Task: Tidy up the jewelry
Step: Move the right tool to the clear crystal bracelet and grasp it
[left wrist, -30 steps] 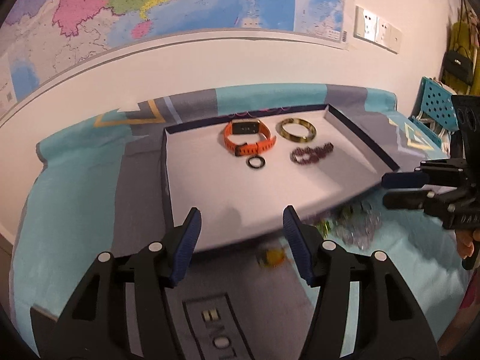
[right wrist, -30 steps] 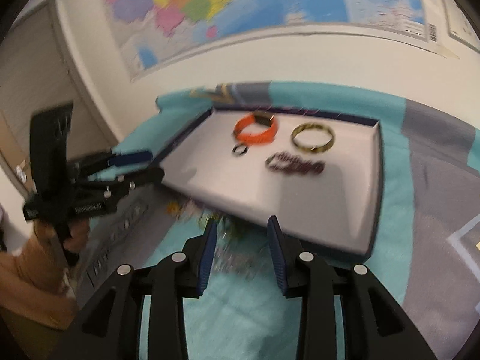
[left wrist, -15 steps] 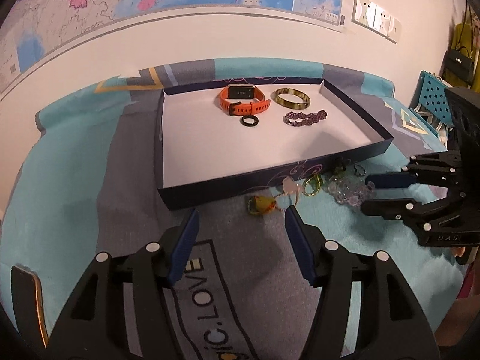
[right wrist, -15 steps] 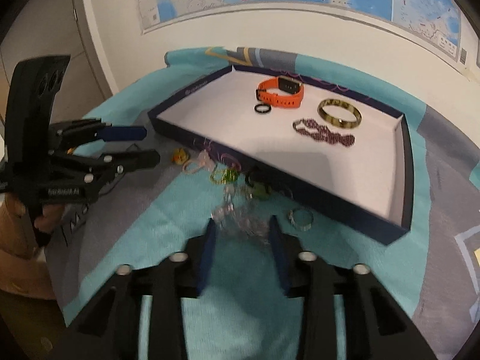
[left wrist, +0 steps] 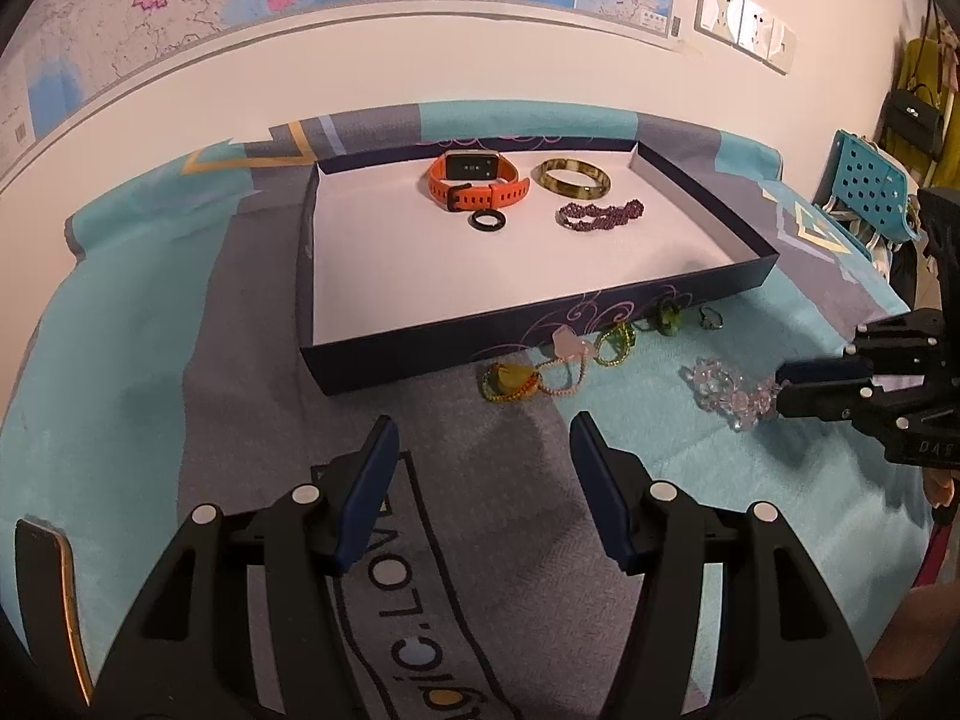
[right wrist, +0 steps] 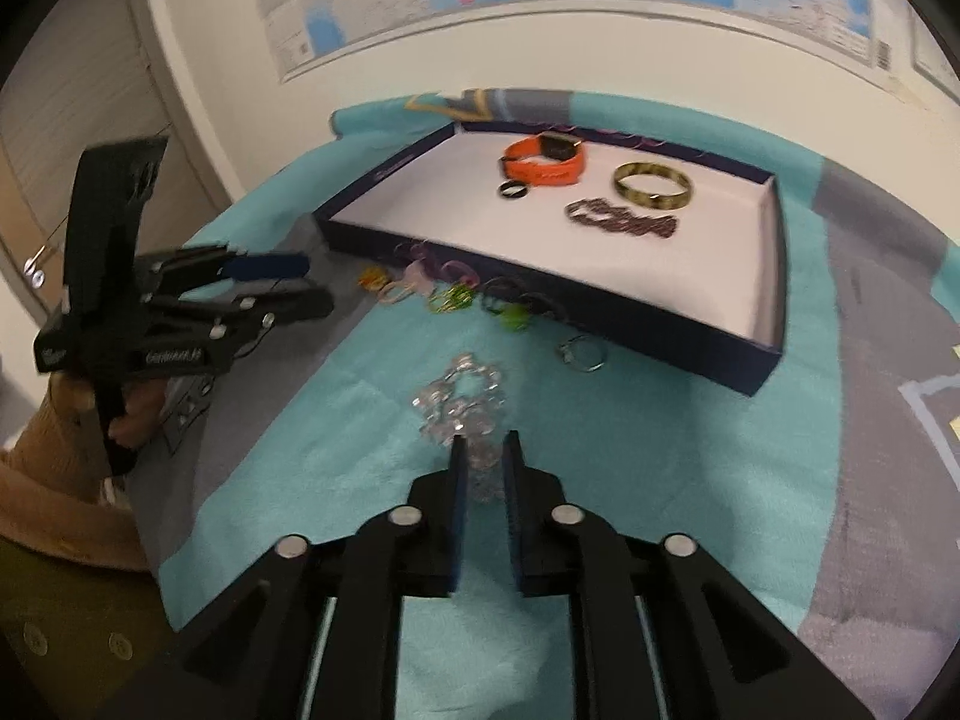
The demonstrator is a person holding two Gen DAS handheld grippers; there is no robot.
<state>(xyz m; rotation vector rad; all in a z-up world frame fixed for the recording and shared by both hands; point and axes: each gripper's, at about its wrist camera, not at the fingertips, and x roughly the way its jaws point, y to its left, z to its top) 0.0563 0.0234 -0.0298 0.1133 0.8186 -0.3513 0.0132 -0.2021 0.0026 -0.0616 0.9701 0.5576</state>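
A dark blue tray (left wrist: pixel 540 333) (right wrist: pixel 660 336) with a white floor holds an orange watch (left wrist: pixel 477 183) (right wrist: pixel 543 163), a gold bangle (left wrist: pixel 573 178) (right wrist: pixel 653 192), a black ring (left wrist: pixel 488 220) (right wrist: pixel 515 190) and a purple beaded bracelet (left wrist: pixel 600 215) (right wrist: pixel 624 221). A clear crystal bracelet (left wrist: pixel 726 393) (right wrist: pixel 462 399) lies on the cloth in front of the tray. My right gripper (right wrist: pixel 482 459) (left wrist: pixel 780 387) is shut on its near end. My left gripper (left wrist: pixel 483 486) (right wrist: pixel 306 282) is open and empty, low over the cloth.
Several small pieces lie along the tray's front wall: a yellow ring (left wrist: pixel 507 381), a pink cord bracelet (left wrist: pixel 567 360), green rings (left wrist: pixel 615 339) and a silver ring (right wrist: pixel 581 354). A teal and grey cloth (left wrist: pixel 150 360) covers the table. A wall with a map stands behind.
Both grippers have pulled back from the tray and lowered. My right gripper has closed its fingers on the crystal bracelet; it was open before. My left gripper stays open.
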